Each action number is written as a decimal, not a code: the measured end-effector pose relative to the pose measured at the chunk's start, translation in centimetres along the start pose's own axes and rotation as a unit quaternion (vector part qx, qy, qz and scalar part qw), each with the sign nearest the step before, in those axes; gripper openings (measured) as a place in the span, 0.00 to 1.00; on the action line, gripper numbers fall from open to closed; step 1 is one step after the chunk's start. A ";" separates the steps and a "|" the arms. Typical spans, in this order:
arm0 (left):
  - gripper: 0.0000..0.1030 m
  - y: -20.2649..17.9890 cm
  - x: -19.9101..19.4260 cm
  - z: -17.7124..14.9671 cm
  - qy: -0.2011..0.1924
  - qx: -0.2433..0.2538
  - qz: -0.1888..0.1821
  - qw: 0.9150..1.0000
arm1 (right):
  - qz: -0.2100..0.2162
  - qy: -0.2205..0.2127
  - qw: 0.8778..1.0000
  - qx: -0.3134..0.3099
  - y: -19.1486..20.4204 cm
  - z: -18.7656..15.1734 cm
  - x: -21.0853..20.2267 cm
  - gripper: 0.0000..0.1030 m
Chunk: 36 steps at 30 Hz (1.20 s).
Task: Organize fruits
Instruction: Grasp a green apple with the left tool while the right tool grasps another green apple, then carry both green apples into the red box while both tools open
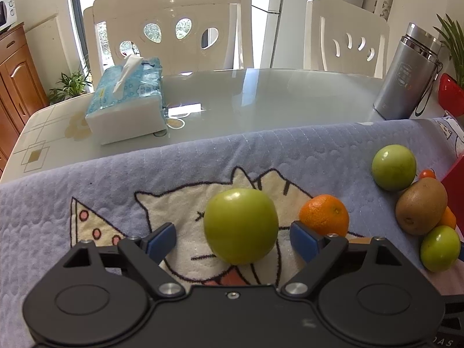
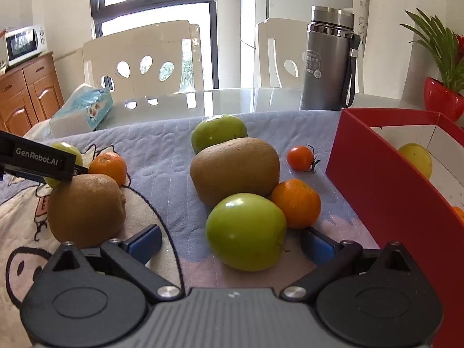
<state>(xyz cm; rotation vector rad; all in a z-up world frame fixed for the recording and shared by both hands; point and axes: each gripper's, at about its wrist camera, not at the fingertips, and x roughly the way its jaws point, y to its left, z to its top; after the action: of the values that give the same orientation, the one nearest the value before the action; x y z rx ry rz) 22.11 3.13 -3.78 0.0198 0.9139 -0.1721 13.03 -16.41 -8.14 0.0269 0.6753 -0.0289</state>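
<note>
In the left wrist view my left gripper (image 1: 233, 239) is open, its blue pads on either side of a green apple (image 1: 241, 225) on the cartoon blanket (image 1: 145, 174). A tangerine (image 1: 324, 214) lies just right of it. In the right wrist view my right gripper (image 2: 232, 242) is open around another green apple (image 2: 246, 230), which touches a tangerine (image 2: 296, 203) and a kiwi (image 2: 235, 171). A red box (image 2: 385, 185) at the right holds a yellow-green fruit (image 2: 416, 159). A second kiwi (image 2: 85, 208) lies left, near the left gripper's body (image 2: 34, 159).
A green apple (image 2: 217, 132) and a cherry tomato (image 2: 300, 157) lie farther back on the blanket. A grey flask (image 2: 329, 61), a tissue pack (image 1: 127, 101) and a red plant pot (image 2: 442, 101) stand on the glass table (image 1: 261, 101). White chairs (image 1: 162, 29) stand behind it.
</note>
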 end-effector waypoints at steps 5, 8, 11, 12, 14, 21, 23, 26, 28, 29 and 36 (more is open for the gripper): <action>0.78 -0.7 -0.6 -0.8 -0.042 0.003 0.012 0.999 | -0.010 -0.039 0.998 0.038 -1.2 -0.8 -1.4 0.56; 0.56 -0.9 -0.9 -1.2 -0.067 0.006 0.013 0.998 | 0.028 -0.055 0.996 0.070 -2.6 -1.2 -2.0 0.50; 0.56 -0.2 -1.3 -1.6 -0.083 -0.015 -0.003 0.996 | 0.057 -0.069 0.993 0.082 -3.3 -1.6 -2.5 0.50; 0.56 0.2 -1.5 -1.6 -0.085 -0.023 -0.009 0.996 | 0.069 -0.074 0.991 0.082 -3.4 -1.7 -2.8 0.50; 0.56 0.9 -2.2 -1.7 -0.099 -0.030 -0.023 0.994 | 0.086 -0.079 0.990 0.079 -3.2 -1.6 -2.9 0.50; 0.56 2.2 -3.6 -1.6 -0.127 -0.066 -0.066 0.988 | 0.136 -0.024 0.984 0.108 -4.0 -1.4 -3.6 0.50; 0.56 2.0 -4.4 -1.5 -0.118 -0.095 -0.066 0.986 | 0.132 0.003 0.986 0.100 -4.2 -0.9 -4.2 0.50; 0.56 0.7 -5.8 -0.9 -0.082 -0.113 -0.079 0.987 | 0.125 0.046 0.986 0.096 -4.2 -0.5 -5.4 0.50; 0.56 -0.8 -7.3 -0.6 -0.047 -0.100 -0.067 0.992 | 0.127 0.074 0.983 0.107 -4.4 -0.9 -6.4 0.50; 0.56 -1.6 -8.1 -0.6 -0.032 -0.093 -0.062 0.993 | 0.119 0.090 0.982 0.116 -4.6 -1.1 -6.8 0.50; 0.56 -5.7 -12.3 -1.9 0.014 -0.076 -0.073 0.994 | 0.087 0.112 0.980 0.143 -5.5 0.7 -10.6 0.50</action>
<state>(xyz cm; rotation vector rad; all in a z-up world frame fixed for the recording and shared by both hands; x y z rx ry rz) 12.35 -0.62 5.15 -0.1860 0.9541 -0.2389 5.03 -21.74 -1.02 0.3699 0.8888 0.0458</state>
